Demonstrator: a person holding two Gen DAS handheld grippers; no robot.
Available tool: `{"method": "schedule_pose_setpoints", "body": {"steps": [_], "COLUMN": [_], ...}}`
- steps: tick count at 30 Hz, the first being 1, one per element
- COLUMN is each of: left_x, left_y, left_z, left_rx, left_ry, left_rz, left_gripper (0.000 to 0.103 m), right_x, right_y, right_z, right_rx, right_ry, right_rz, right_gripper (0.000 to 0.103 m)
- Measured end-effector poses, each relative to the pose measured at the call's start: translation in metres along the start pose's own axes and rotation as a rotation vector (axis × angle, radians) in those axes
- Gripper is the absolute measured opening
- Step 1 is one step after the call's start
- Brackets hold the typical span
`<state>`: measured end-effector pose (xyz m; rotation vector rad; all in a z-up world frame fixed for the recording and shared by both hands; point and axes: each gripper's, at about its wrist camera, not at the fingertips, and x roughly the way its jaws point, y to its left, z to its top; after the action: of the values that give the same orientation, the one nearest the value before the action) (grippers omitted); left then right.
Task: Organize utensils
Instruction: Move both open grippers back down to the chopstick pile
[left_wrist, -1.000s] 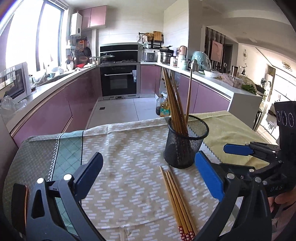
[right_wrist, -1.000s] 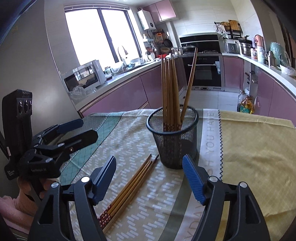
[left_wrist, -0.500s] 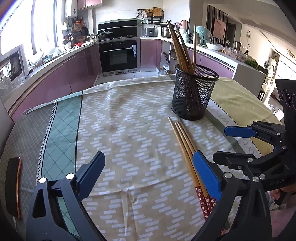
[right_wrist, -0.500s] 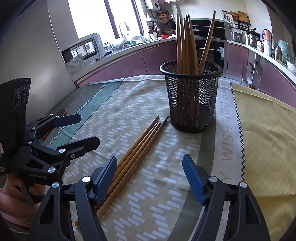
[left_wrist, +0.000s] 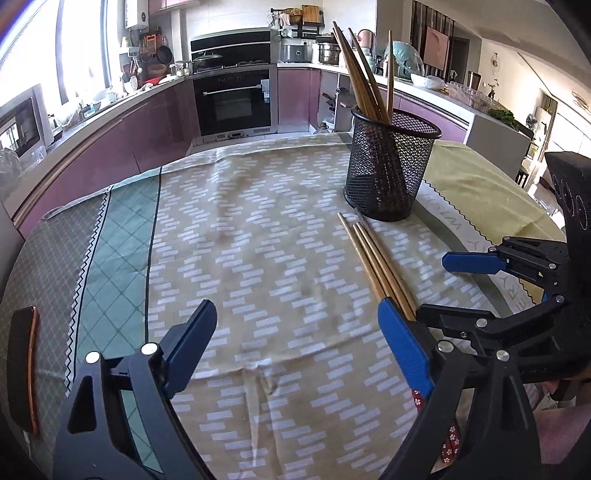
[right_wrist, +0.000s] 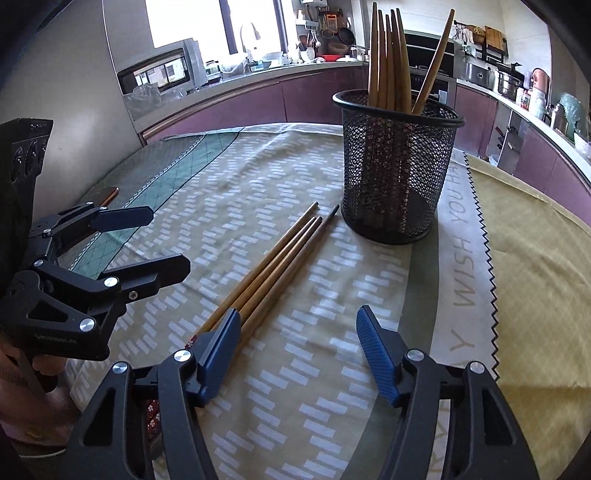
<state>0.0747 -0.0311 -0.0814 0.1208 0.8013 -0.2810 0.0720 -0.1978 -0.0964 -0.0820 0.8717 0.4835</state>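
Observation:
Several wooden chopsticks (left_wrist: 373, 258) (right_wrist: 280, 258) lie side by side on the tablecloth, their tips toward a black mesh cup (left_wrist: 391, 170) (right_wrist: 395, 177) that holds several more upright. My left gripper (left_wrist: 295, 321) (right_wrist: 162, 243) hovers low over the cloth, open and closing, with nothing between its pads. The loose chopsticks run under its right finger (left_wrist: 402, 347). My right gripper (right_wrist: 297, 328) (left_wrist: 443, 288) is open and closing too. The chopsticks' patterned ends pass under its left finger (right_wrist: 218, 354), and no pad presses on them.
A patterned cloth (left_wrist: 258, 240) covers the round table. A dark phone with an orange rim (left_wrist: 24, 369) (right_wrist: 107, 194) lies near the table's left edge. Kitchen counters, an oven and a window stand beyond the table.
Both grippers have sunk toward the table and tipped downward, so the cloth fills more of each view. Both pairs of jaws stand slightly narrower. The chopsticks and cup have not moved.

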Motion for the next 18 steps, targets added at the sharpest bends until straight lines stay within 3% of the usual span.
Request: {"method": "schedule_pose_setpoints", "body": {"steps": [18], "left_x": [0.011], "left_y": [0.003], "left_z": [-0.002], "left_rx": [-0.011], "left_ry": [0.026], "left_rz": [-0.024], "left_gripper": [0.086], "right_x": [0.004], "right_y": [0.005], "right_z": [0.004], "right_rx": [0.009], "right_ry": [0.026], "right_rz": [0.020], "right_gripper": [0.055]}}
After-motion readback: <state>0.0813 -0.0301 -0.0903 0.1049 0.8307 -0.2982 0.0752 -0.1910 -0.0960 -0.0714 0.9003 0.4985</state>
